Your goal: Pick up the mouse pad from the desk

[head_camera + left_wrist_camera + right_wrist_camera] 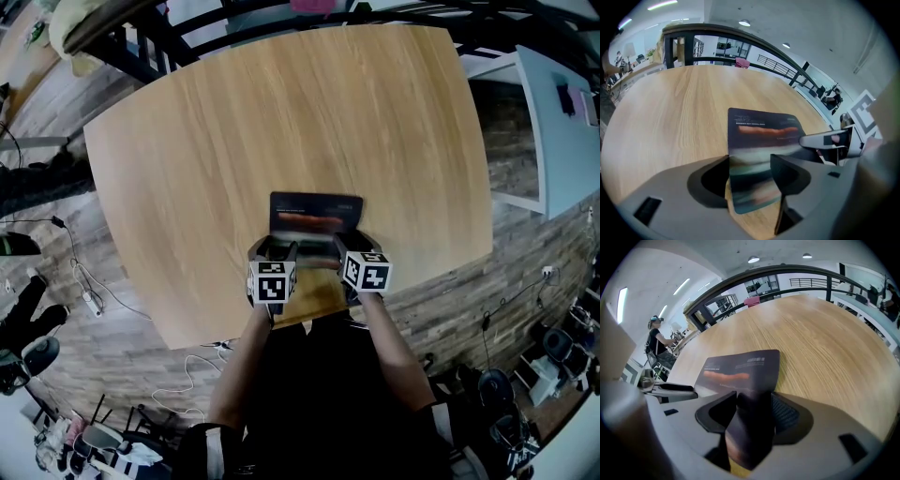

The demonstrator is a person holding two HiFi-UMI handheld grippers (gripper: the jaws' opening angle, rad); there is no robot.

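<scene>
Risk first. Only the right claw [752,404] has a bite. Its jaws are drawn narrow on the near edge of the mouse pad [316,214], which buckles up between them. The left claw [750,166] stands wide. The pad's near left part sits in its gap but, as far as I can judge, is not pressed.

- A lift from here would hang the pad off one side. It looks limp, so it would likely droop, twist and drag its far edge across the desk [281,112].
- The right claw's bite looks shallow and close to the rim, so a quick pull could slip the pad free.
- If the left claw closes off-level, it may crease the pad or catch nothing.

Position. The pad lies flat over most of its length in the lower middle of the head view, close to the desk's near edge, with its far end pointing up-frame. Both claws sit side by side at its near edge, the left at the pad's lower-left corner and the right at its lower right.
</scene>
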